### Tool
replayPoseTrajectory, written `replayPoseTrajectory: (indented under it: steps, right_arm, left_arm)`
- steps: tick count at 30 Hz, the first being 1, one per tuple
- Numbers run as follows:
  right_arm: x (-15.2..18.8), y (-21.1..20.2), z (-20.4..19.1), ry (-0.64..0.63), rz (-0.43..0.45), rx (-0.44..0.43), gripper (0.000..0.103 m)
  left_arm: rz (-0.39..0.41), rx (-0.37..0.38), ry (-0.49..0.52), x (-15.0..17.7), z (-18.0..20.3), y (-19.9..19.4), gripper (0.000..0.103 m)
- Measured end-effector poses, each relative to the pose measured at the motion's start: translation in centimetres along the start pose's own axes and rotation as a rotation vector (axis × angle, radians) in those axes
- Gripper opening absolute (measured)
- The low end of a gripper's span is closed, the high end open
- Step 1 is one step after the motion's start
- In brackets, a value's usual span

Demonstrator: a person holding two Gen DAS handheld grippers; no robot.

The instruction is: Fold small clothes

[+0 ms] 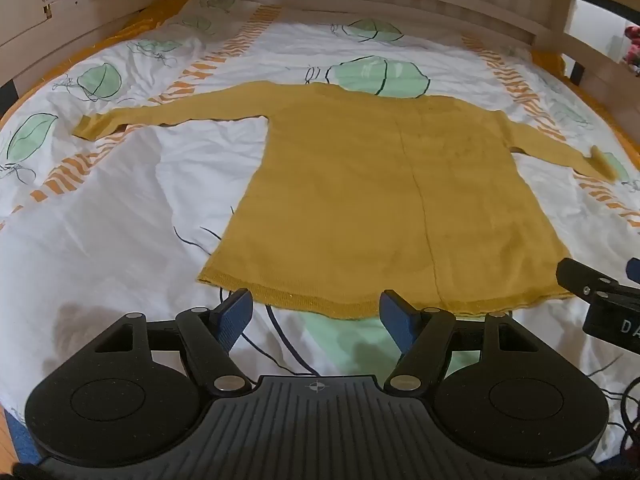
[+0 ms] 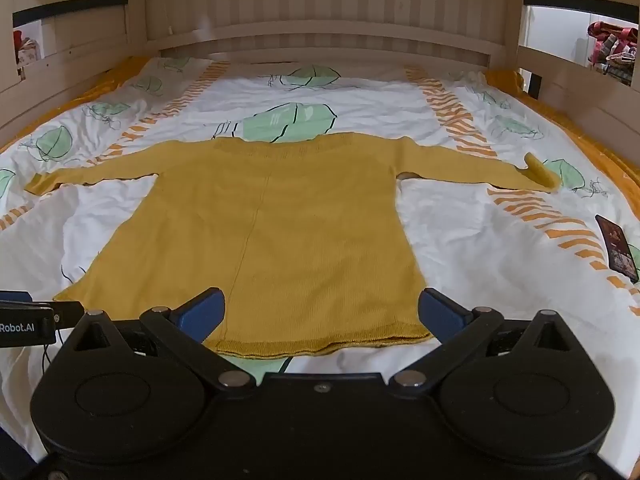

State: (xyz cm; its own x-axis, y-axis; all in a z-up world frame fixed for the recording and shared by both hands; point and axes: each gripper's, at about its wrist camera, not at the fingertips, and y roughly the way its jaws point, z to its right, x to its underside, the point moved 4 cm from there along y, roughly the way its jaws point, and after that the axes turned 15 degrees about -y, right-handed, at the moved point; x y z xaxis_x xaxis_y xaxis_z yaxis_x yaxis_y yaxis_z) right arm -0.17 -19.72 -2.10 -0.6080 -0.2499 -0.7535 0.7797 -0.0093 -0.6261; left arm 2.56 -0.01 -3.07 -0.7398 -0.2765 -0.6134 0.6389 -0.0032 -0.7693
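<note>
Both jaws apart, nothing between them. Left gripper (image 1: 316,318) moderately spread, blue pads hovering just above sweater (image 1: 376,200) hem, not touching cloth. Right gripper (image 2: 322,314) spread wider, pads flanking hem's right part, gripping nothing. Mustard sweater flat on duvet (image 1: 120,208), mid-bed, hem toward near edge, sleeves stretched toward both side edges. Phone (image 2: 618,248) near right edge of bed.

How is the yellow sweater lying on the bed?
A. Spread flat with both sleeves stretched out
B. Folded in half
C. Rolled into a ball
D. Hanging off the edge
A: the yellow sweater lies flat on the bedcover, one sleeve out to each side.
</note>
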Motion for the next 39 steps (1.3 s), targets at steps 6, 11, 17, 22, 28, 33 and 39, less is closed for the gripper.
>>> replayPoseTrajectory:
  steps: [6,11,17,22,28,33,39]
  right_arm:
    - [-0.7,-0.3,0.2,0.001,-0.002,-0.004,0.102]
    - [0.2,0.2,-0.4,-0.002,-0.002,-0.006,0.102]
    - [0.0,0.2,-0.4,0.003,-0.011,-0.013,0.102]
    - [0.0,0.4,-0.6,0.004,-0.018,-0.02,0.102]
    - [0.1,0.4,-0.7,0.007,-0.02,-0.024,0.102]
    - [0.1,0.4,-0.7,0.008,-0.02,-0.024,0.102]
    - [0.1,0.5,-0.9,0.007,-0.021,-0.026,0.102]
  left_arm:
    - [-0.007,0.003,0.001,0.0,-0.2,0.0,0.069]
    - [-0.014,0.004,0.001,0.3,0.1,0.2,0.069]
    - [-0.013,0.004,-0.001,0.5,0.2,0.1,0.069]
    - [-0.021,0.005,-0.002,0.6,0.3,0.3,0.069]
    - [-0.027,0.007,-0.004,0.7,0.3,0.5,0.069]
    - [-0.027,0.009,-0.004,0.7,0.3,0.5,0.069]
    - [-0.03,0.01,-0.004,0.7,0.3,0.5,0.069]
